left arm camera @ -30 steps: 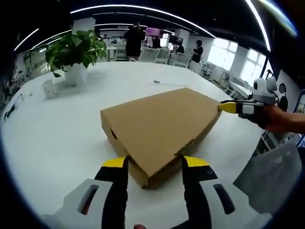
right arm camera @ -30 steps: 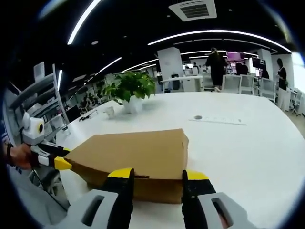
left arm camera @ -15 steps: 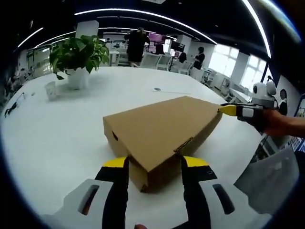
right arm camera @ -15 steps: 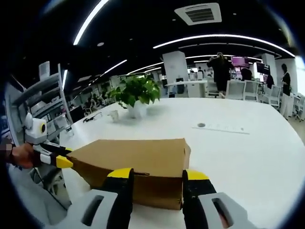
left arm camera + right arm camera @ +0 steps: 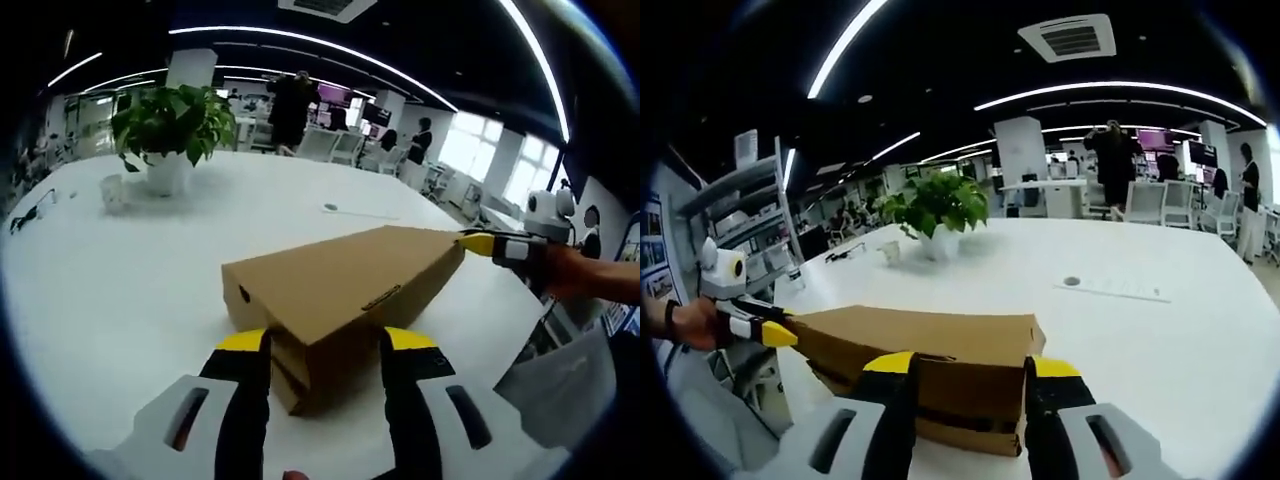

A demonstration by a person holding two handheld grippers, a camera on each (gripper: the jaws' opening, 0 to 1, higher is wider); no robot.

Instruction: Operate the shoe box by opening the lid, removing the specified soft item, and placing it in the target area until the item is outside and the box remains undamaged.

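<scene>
A brown cardboard shoe box lies on the white table (image 5: pixel 120 290). Its lid (image 5: pixel 340 270) is raised a little off the base (image 5: pixel 300 385), with a dark gap under the near corner. My left gripper (image 5: pixel 325 340) has its jaws on either side of that lid corner, pressed against it. In the right gripper view my right gripper (image 5: pixel 970 365) clamps the opposite end of the lid (image 5: pixel 920 330) above the base (image 5: pixel 970 425). The right gripper (image 5: pixel 480 243) touches the lid's far corner. The left gripper (image 5: pixel 775 333), held by a hand, meets the lid's left corner. The box's inside is hidden.
A potted plant (image 5: pixel 165 120) (image 5: pixel 935 205) and a small white cup (image 5: pixel 112 190) (image 5: pixel 890 252) stand farther back on the table. A thin flat strip (image 5: pixel 345 210) (image 5: pixel 1110 288) lies beyond the box. People (image 5: pixel 290 100) and chairs are at the back; shelving (image 5: pixel 740 200) stands left.
The lid has tilted up off the base at both gripped ends, opening a gap beneath it. Both views now look lower and flatter across the box top.
</scene>
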